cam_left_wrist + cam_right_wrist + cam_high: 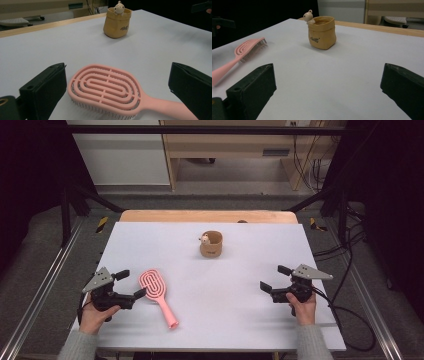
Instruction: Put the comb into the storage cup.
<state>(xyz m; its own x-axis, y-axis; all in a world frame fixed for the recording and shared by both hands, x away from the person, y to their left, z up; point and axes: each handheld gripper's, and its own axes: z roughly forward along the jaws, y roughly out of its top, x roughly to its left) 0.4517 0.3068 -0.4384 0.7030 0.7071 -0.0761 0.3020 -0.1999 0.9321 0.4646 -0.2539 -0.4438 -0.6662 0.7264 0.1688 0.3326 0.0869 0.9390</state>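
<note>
Left tongs (131,284) spread wide at the pink brush, nothing yet gripped.

The left tongs were held released, their jaws set to either side of the pink plastic vented hairbrush (107,91), which lay flat on the white desk (240,285) at its near left. The approach step was judged to be in hand; closing on the brush was what the next move called for. The right tongs (275,278) were kept released and empty, well apart. A tan pouch-shaped pot (211,245) with a small figure stood farther back.

Pink hairbrush (105,91) looking like smooth matt plastic. Tan pouch (117,23) appearing soft, cloth-like, matt. Surface (210,320) showing smooth matt white; far edge wood.
</note>
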